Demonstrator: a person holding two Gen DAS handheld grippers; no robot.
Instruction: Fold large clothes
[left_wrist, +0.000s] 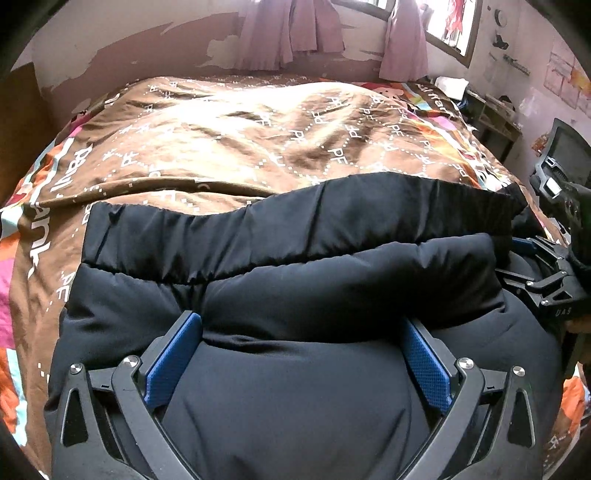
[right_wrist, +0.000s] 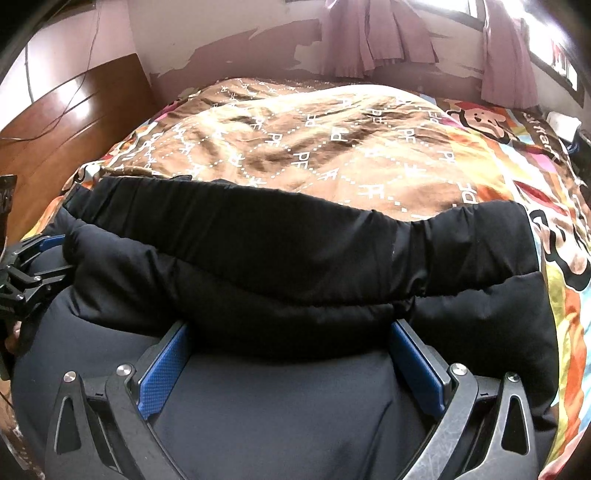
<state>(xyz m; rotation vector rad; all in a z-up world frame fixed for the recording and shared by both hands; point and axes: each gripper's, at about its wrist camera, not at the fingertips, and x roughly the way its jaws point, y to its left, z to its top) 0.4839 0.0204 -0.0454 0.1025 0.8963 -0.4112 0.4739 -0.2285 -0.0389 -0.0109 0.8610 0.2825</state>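
In the left wrist view, a black padded jacket (left_wrist: 295, 280) lies on the near part of a bed covered with a brown printed quilt (left_wrist: 229, 140). Its long axis runs left to right across the view, and its gathered elastic hem forms the far edge, turned toward the far side of the bed. A rolled fold of the padding lies just in front of that hem band. The left gripper (left_wrist: 303, 354) stands with its jaws spread wide, the blue pads (left_wrist: 171, 360) resting on the dark fabric to either side of a bulge, with no cloth pinched between them. The right gripper (left_wrist: 550, 280) shows at the right edge beside the jacket's end; its fingertips are hidden by cloth. Beyond the hem the quilt lies open all the way to the peeling wall and the pink curtains (left_wrist: 295, 33). The jacket's near part is cut off by the lower edge.

In the right wrist view, the same jacket (right_wrist: 295, 258) again lies crosswise, hem band away from the camera. The right gripper (right_wrist: 291, 362) has its jaws wide apart, pads on the fabric, gripping nothing. The left gripper (right_wrist: 29, 273) peeks in at the left edge, mostly cut off. A wooden headboard (right_wrist: 74, 122) stands off the bed's left side. Open quilt (right_wrist: 332, 147) fills the far half of the bed.
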